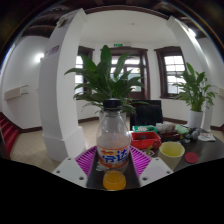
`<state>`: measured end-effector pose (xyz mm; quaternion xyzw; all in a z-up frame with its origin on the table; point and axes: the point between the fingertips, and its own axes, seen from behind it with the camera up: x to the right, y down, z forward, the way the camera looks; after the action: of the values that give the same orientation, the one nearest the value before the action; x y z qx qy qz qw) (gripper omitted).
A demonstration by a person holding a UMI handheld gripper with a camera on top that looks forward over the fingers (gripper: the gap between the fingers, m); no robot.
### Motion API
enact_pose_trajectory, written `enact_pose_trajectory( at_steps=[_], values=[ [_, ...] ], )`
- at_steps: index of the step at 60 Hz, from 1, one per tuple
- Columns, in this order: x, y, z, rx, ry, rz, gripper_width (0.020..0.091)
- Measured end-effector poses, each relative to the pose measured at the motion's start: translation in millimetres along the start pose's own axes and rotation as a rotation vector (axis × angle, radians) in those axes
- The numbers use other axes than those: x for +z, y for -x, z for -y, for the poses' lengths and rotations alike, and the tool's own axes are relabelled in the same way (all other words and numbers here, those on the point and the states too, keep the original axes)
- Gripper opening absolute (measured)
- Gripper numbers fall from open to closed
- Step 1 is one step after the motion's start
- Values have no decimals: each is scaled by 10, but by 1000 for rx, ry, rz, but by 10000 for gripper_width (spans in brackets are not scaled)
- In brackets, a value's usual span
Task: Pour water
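While the gripper [113, 158] is clamping the bottle [113, 135] upright between both pads, the carry step is running; next, tipping it over the yellow cup [172, 150] beyond the fingers.

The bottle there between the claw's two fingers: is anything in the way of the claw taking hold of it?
Nothing visible is. The bottle stands directly between the claw fingers, with its orange cap lying just in front of it. The yellow cup sits off to the side, beyond the fingers.
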<state>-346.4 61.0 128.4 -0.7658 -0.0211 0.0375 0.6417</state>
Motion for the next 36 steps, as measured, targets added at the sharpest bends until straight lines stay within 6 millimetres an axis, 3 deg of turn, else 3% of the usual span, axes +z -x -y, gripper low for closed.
enact_pose_trajectory(
  at_steps=[1, 6, 14, 29, 36],
  values=[
    [61, -51, 30, -3, -3, -8, 510],
    [18, -7, -3, -12, -20, -2, 481],
    [34, -23, 49, 5, -53, 0, 366],
    [-18, -54, 30, 105, -59, -3, 364],
    [51, -259, 57, 271, -29, 4, 364]
  ],
)
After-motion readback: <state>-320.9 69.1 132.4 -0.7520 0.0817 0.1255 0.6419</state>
